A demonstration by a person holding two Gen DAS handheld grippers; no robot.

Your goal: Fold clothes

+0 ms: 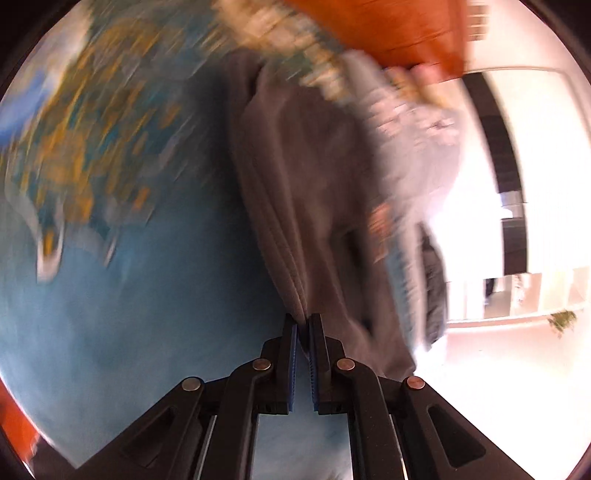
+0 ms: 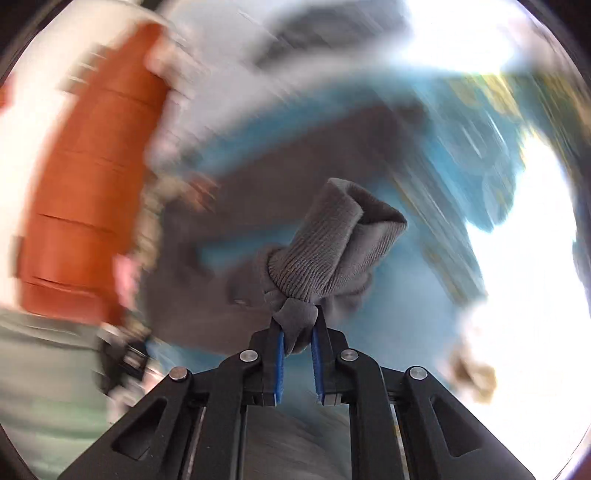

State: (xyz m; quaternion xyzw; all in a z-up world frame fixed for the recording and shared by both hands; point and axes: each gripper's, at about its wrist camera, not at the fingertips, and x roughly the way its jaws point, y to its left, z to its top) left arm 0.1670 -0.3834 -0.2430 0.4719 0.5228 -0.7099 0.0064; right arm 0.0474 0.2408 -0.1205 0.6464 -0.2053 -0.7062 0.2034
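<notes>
Grey knitted cloth fills the middle of both views: a grey garment (image 1: pixel 317 192) that hangs over a blue bedspread (image 1: pixel 122 332). In the left wrist view the left gripper (image 1: pixel 303 325) has its jaws pressed nearly together on a thick, layered edge of the garment, and the cloth runs up and away from the fingertips in a long fold. Most of that picture is smeared by motion. A patch of orange and yellow pattern (image 1: pixel 85 147) on the bedspread is only a blur, and the pale shape at the upper right of the garment cannot be made out. An orange wooden board (image 1: pixel 402 33) crosses the top, cut off by the lens edge. The right side is washed out by bright light.

In the right wrist view the right gripper (image 2: pixel 297 325) has its jaws narrowly apart, pinching a bunched bit of the garment just below a ribbed cuff (image 2: pixel 332 243), which stands up beyond the fingertips and is the only sharp thing there. The rest of the garment trails off to the left, blurred, over the blue. The orange board shows at the left, streaked. A pale green shape at the lower left cannot be identified.
</notes>
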